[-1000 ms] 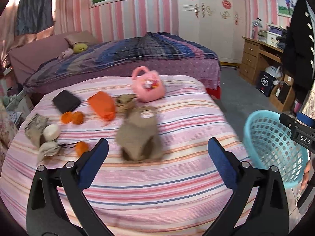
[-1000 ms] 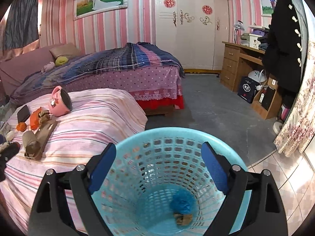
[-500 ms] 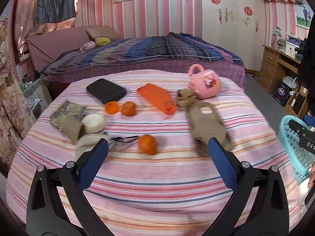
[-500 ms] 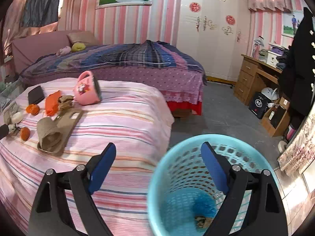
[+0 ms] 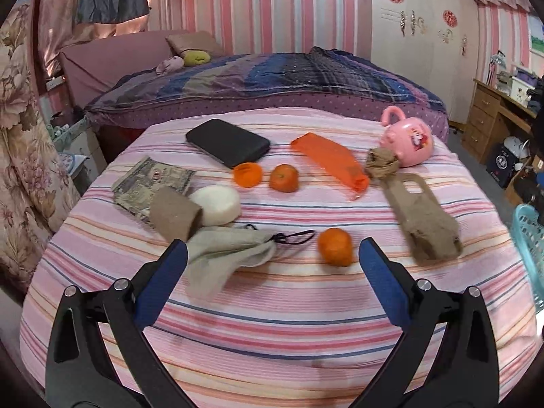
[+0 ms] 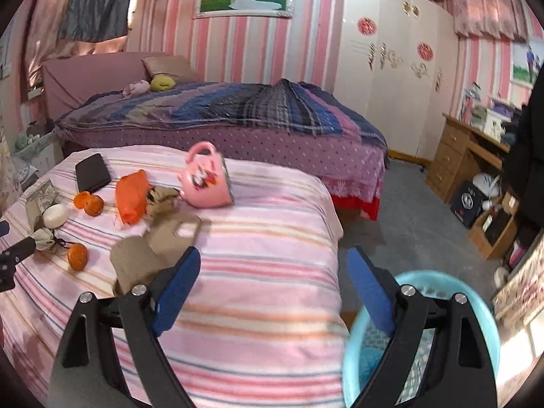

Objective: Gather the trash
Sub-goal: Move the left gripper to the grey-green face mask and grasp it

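Beside tangerine [image 5: 335, 246] — cloth pouch [image 5: 224, 255], cord.

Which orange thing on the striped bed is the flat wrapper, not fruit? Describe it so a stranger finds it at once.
Start at the pink striped bedspread and find the pink cup lying near its far edge. Just left of it, beside a crumpled brown paper wad, lies the orange wrapper. Unlike the three round tangerines nearby, it is long and flat.
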`<state>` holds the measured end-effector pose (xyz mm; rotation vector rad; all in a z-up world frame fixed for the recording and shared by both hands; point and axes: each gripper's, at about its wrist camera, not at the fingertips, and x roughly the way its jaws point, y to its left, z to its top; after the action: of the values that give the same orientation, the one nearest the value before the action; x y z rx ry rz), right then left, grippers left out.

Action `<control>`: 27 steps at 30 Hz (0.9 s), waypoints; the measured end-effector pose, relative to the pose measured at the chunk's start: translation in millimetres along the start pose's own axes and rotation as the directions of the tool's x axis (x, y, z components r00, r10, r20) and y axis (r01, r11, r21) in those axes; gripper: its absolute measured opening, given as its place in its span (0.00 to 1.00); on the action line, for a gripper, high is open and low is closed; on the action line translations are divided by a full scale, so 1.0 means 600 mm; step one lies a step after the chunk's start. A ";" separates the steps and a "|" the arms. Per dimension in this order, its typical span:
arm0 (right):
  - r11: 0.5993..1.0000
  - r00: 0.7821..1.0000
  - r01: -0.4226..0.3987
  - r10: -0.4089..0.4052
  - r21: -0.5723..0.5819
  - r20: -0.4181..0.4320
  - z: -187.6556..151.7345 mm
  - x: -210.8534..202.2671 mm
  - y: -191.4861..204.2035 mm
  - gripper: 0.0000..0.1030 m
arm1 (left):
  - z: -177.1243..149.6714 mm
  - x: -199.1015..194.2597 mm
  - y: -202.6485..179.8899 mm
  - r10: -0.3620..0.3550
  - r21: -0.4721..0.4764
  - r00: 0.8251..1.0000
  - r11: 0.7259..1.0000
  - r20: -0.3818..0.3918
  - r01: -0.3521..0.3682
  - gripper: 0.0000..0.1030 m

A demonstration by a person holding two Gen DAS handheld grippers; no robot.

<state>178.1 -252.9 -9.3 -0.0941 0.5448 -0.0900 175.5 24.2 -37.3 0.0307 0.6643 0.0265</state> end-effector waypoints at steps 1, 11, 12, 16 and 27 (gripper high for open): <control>1.000 1.000 -0.004 0.004 -0.007 0.002 0.000 0.003 0.007 0.84 | -0.001 0.003 0.003 0.002 0.005 1.000 1.000 -0.005 -0.002 0.95; 0.998 0.998 -0.016 0.012 -0.064 -0.067 -0.030 0.045 0.043 0.84 | -0.025 0.044 0.032 -0.004 0.031 0.995 0.999 -0.099 0.007 0.95; 0.997 0.997 -0.014 0.009 -0.072 -0.072 -0.033 0.047 0.045 0.84 | -0.027 0.046 0.033 0.002 0.031 0.995 1.000 -0.102 0.001 0.95; 0.997 0.997 -0.018 0.012 -0.076 -0.081 -0.038 0.052 0.048 0.84 | -0.033 0.062 0.040 -0.009 0.024 0.991 1.000 -0.134 0.012 0.94; 0.997 0.994 -0.053 0.048 -0.052 -0.096 -0.040 0.061 0.051 0.84 | -0.021 0.121 0.071 -0.026 -0.082 0.974 0.997 -0.227 0.008 0.67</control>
<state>198.5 -228.0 -52.0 -0.1297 0.6440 -0.0307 224.2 69.8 -90.5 -0.0566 0.8923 0.0405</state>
